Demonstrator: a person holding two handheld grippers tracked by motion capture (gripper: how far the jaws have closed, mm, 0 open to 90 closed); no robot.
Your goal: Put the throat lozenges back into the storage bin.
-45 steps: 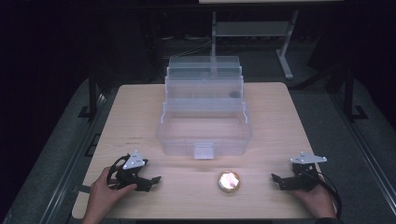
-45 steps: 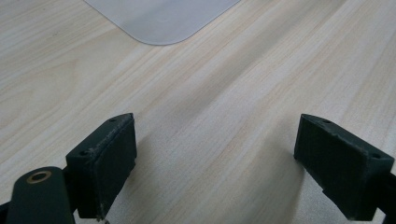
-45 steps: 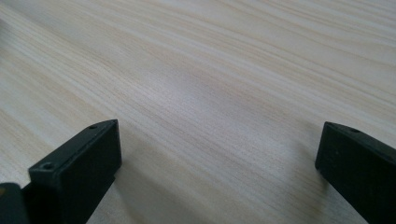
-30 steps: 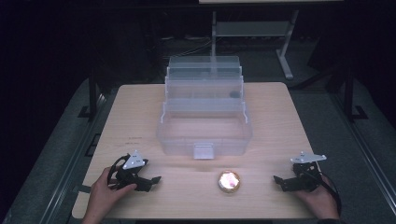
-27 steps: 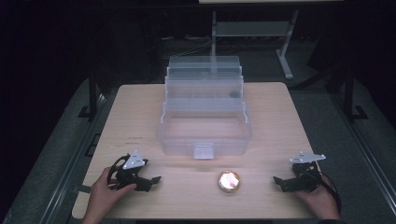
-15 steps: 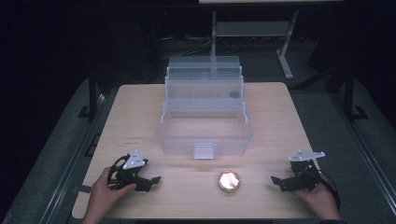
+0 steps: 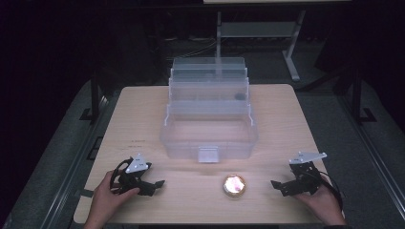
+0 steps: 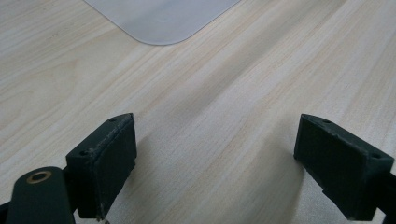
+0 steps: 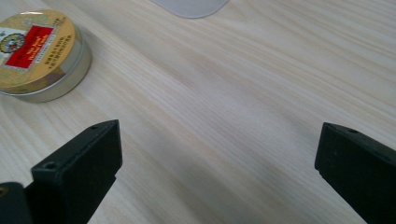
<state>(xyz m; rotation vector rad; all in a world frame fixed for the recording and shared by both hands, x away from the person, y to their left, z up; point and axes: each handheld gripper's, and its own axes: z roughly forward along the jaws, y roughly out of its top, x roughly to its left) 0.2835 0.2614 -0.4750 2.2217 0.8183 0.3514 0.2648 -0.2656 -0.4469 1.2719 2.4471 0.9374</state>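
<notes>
- The clear plastic tiered box (image 7: 208, 125) stands open, ahead of and between both grippers, on the pale wood-grain table (image 7: 296, 119).
- The right gripper (image 7: 286, 185), jaws spread wide and empty, probably should close squarely on the tin's rim.
- The left gripper (image 7: 152, 184) rests spread, empty.
- The round gold tin (image 9: 36, 53), smooth metal with a red label, lies left of the right gripper.

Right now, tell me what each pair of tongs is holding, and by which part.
Nothing is held. The left tongs and right tongs both stand open over bare wood; the round gold tin with a red label sits untouched beside the right pair.
</notes>
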